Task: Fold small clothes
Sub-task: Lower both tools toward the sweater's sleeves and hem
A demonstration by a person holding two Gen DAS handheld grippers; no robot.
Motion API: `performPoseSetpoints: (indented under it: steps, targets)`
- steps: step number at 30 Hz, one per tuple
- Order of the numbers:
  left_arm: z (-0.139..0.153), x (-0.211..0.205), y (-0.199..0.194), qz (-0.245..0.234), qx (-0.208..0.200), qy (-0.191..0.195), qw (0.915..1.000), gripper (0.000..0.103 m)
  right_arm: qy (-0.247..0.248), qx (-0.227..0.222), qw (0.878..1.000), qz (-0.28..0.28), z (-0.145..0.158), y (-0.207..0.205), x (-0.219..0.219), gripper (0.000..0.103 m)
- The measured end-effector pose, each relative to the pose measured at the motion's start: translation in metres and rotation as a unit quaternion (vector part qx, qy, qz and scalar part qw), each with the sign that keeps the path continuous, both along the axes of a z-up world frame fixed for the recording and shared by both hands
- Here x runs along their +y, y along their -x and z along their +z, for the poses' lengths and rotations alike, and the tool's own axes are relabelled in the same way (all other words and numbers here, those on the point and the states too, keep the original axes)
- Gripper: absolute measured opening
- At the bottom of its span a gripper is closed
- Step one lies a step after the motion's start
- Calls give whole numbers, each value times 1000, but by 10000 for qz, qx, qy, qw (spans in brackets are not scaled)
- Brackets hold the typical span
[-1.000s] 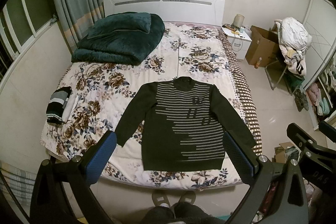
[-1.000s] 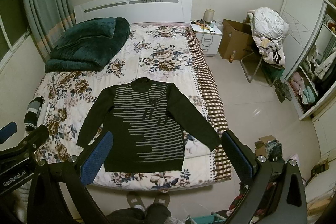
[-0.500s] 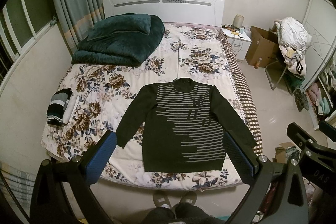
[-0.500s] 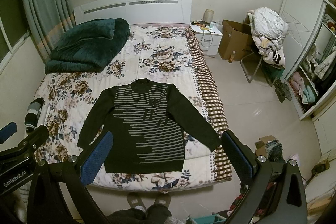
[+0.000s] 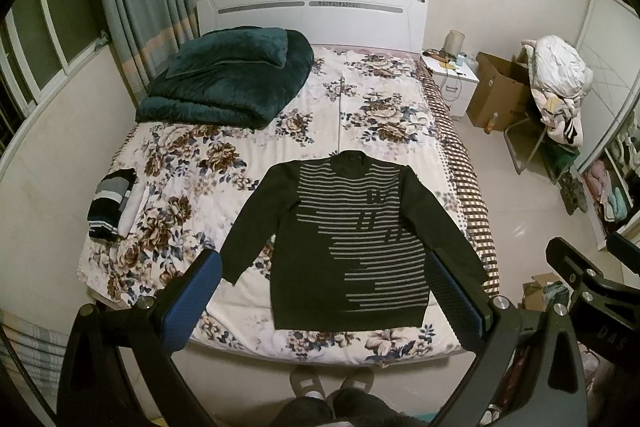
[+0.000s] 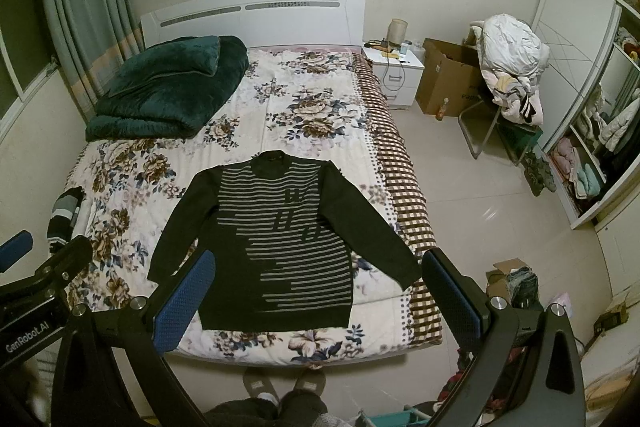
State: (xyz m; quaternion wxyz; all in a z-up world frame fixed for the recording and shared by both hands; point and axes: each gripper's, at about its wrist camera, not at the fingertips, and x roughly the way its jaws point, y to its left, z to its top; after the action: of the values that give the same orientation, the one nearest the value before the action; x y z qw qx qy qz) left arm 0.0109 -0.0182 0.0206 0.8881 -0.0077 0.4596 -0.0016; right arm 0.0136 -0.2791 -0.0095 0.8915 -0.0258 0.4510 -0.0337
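Jaws spread, empty, on left gripper (image 5: 324,291) & right gripper (image 6: 316,291); hovering above flat sweater (image 5: 344,239). Pre-fold stage; next prob.: pinch a sleeve.

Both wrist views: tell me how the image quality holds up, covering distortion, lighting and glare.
Left wrist view: strong fisheye bend, black corners, dim warm light; the sweater on the bed is sharp, and the open left tongs cover its sleeve ends. Right wrist view: same curvature, a small glare patch on the floor, open right tongs in sharp focus.
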Motion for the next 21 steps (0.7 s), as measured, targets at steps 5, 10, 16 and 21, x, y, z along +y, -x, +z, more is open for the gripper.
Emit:
performPoseSetpoints:
  steps: [5, 10, 16, 21]
  targets:
    - [3, -4, -4, -2, 13, -3, 10000, 103, -14, 10, 10000, -11, -1, -1, 1, 103]
    - [0, -3, -16, 91, -271, -78, 9996, 103, -233, 99, 9995, -198, -14, -22, -9, 103]
    - [-61, 3, -65, 252, -566, -361, 9974, 103, -601, 474, 9906, -1132, -90, -64, -68, 103]
    - [-145, -6, -115, 362, -107, -641, 9972, 103, -1023, 1058, 9636, -2232, -208, -100, -167, 103]
